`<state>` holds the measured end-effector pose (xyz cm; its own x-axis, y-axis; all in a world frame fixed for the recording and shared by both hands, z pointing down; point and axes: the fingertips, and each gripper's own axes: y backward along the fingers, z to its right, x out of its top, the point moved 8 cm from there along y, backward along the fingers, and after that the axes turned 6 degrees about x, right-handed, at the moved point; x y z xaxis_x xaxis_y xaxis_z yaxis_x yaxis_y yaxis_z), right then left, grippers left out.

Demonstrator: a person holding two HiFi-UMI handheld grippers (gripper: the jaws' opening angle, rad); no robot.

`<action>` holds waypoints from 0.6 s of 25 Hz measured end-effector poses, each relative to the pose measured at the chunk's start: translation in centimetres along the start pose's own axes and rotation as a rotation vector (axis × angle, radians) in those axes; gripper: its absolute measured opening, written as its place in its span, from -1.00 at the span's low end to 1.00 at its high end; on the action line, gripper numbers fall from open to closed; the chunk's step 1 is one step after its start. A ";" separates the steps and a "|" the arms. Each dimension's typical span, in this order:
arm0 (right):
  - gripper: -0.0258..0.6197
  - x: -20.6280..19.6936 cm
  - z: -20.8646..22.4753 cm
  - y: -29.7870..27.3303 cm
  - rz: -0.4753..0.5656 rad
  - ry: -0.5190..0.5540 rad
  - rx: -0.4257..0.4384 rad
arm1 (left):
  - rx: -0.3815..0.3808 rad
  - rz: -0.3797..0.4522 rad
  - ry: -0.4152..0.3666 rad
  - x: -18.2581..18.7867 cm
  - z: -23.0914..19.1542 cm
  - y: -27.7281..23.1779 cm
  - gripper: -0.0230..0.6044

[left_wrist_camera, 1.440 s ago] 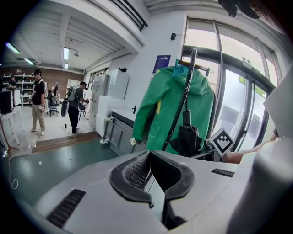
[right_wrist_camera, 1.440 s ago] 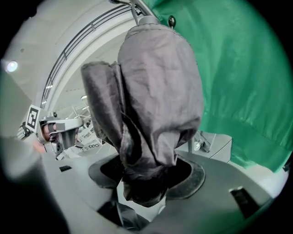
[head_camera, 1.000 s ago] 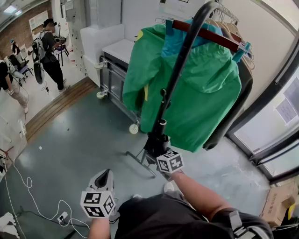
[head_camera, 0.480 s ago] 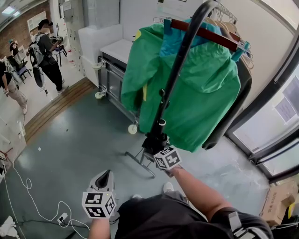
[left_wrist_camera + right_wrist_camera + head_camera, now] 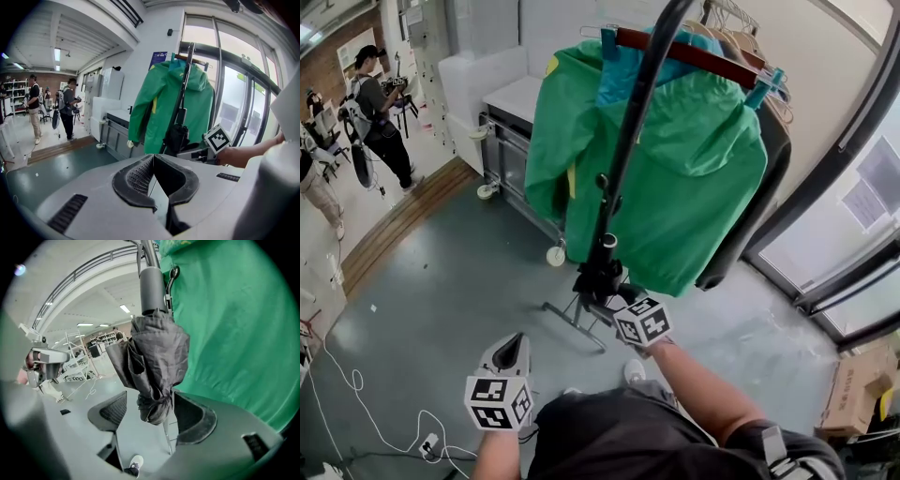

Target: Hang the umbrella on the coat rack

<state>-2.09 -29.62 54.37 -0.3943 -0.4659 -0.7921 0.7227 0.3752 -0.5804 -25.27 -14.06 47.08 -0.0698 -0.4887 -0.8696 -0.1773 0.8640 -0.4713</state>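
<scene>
A folded dark grey umbrella [image 5: 598, 274] hangs low against the black pole of the coat rack [image 5: 630, 141], in front of a green jacket [image 5: 684, 178]. My right gripper [image 5: 617, 298] sits just below and in front of it. In the right gripper view the umbrella's [image 5: 157, 362] bunched lower end hangs between the jaws of the right gripper [image 5: 152, 404], which stand wide open with a gap on each side. My left gripper [image 5: 514, 341] is lower left, away from the rack. Its jaws meet in the left gripper view [image 5: 152, 158], with nothing between them. The umbrella [image 5: 178, 136] shows there too.
A wooden hanger [image 5: 694, 54] carries the jacket. The rack's wheeled base [image 5: 555, 255] spreads over the grey floor. A white-topped metal cart [image 5: 511, 141] stands behind it and glass doors [image 5: 853, 206] to the right. People [image 5: 373, 103] stand at far left. Cables [image 5: 356, 384] and a cardboard box [image 5: 858, 394] lie on the floor.
My right gripper has drawn back a little from the umbrella, which stays hanging on the rack. The head view has shifted slightly. The left gripper has barely moved.
</scene>
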 end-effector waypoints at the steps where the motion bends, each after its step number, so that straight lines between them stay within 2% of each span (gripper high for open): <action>1: -0.06 0.1 -0.1 0.5 0.011 -0.002 0.000 | -0.007 -0.003 -0.004 0.1 0.2 -0.2 -0.88; 9: -0.09 0.0 -2.1 5.6 0.104 -0.010 0.002 | -0.066 -0.026 -0.048 0.6 1.7 -1.9 -0.88; 12: -0.43 0.1 -3.0 7.9 0.179 -0.024 -0.009 | -0.085 -0.023 -0.063 0.9 2.2 -2.5 -0.88; 14: -0.77 0.2 -3.5 9.1 0.220 -0.035 -0.011 | -0.099 -0.016 -0.074 1.1 2.6 -2.8 -0.88; 15: -0.86 0.1 -3.9 9.6 0.234 -0.040 -0.007 | -0.106 -0.014 -0.078 1.2 2.9 -2.9 -0.88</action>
<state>2.64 -22.97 47.95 -0.1937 -0.3969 -0.8972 0.7878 0.4821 -0.3833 -22.01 -16.82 47.00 0.0095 -0.4859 -0.8740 -0.2808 0.8375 -0.4687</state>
